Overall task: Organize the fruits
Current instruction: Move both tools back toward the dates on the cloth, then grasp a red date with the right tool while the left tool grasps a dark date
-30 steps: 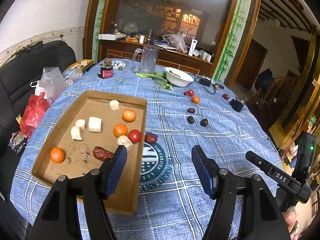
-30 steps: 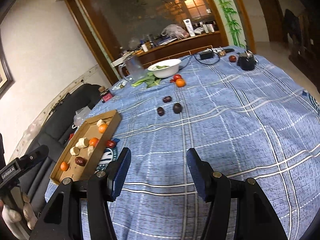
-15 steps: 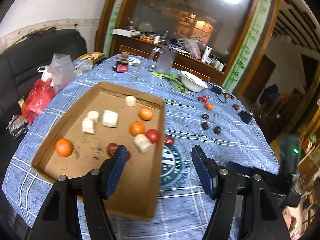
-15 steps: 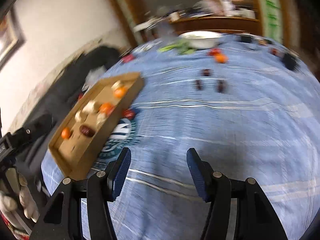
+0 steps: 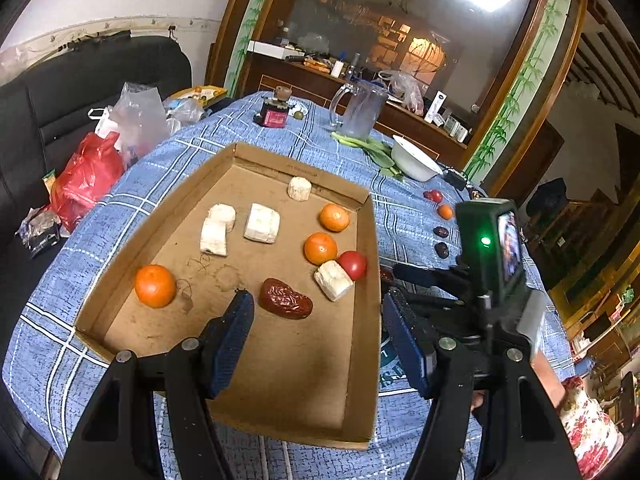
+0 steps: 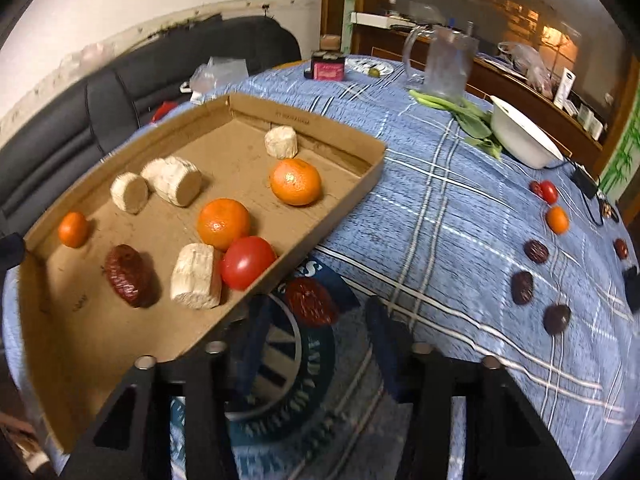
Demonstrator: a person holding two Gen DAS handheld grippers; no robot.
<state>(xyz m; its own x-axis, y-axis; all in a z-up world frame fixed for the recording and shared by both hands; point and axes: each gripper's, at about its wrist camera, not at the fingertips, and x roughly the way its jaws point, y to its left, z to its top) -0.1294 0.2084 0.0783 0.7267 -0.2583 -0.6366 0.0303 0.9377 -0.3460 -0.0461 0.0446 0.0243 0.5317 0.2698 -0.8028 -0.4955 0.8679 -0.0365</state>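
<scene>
Tablecloth [image 6: 440,216]: stray red date [image 6: 311,302] beside cardboard tray [image 6: 320,236].
Right gripper [image 6: 316,344]: jaws just narrowing, straddling it (no contact).
Left gripper [image 5: 318,340]: apart, empty.

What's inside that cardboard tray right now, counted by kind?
Inside the cardboard tray:
oranges: 3
white chunks: 5
tomato: 1
red date: 1
Total: 10
</scene>
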